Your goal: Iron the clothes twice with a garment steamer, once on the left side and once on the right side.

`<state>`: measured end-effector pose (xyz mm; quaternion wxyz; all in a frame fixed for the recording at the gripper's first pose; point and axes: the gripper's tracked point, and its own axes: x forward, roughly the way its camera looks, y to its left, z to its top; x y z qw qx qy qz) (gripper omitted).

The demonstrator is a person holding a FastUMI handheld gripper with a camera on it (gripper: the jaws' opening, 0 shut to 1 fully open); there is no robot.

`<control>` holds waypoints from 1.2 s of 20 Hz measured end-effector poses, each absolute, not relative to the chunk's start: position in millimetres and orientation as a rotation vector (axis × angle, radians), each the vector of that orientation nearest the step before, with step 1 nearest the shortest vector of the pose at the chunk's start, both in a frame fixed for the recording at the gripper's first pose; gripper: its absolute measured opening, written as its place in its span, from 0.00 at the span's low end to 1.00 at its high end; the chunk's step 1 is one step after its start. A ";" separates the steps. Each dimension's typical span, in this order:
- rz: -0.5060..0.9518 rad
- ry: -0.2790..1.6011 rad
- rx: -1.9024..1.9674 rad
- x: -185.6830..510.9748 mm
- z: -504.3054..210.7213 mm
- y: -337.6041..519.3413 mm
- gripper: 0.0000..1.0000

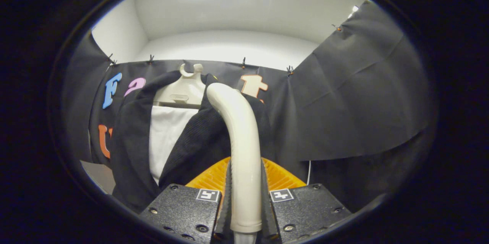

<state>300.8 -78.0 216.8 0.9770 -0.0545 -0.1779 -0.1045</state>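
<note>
Right now your gripper [244, 202] is clamped on the steamer [240, 137]: both fingers press the pale handle from either side, low down near its base. That handle is a smooth, glossy, curved plastic tube, rising between the fingers and bending over at the top toward the jacket [191, 141]. Expect it to be hard and a bit slippery, and probably top-heavy, so a firm hold low on the straight part, as you have it, looks like the best place; the ribbed faces of the fingers should help stop it twisting.

Beyond the fingers, the jacket hangs on a white plastic hanger [185, 89] hooked on the cloth wall. It is dark, soft and finely ribbed, open at the front over a white shirt [166, 137]. Such fabric will likely give and swing when pressed, so light strokes seem wise. The steamer's head sits up near the collar, right of the opening; whether it touches the cloth you cannot tell.
</note>
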 end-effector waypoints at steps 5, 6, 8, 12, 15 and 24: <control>-0.242 -0.307 -0.113 287.6 193.7 -74.1 0.35; -0.249 -0.295 -0.116 285.3 188.1 -73.7 0.35; -0.258 -0.274 -0.117 279.8 178.4 -72.2 0.35; -0.283 -0.215 -0.103 269.9 153.4 -71.2 0.35; -0.295 -0.170 -0.098 262.0 129.4 -69.8 0.35; -0.327 -0.077 -0.110 244.6 80.4 -70.3 0.35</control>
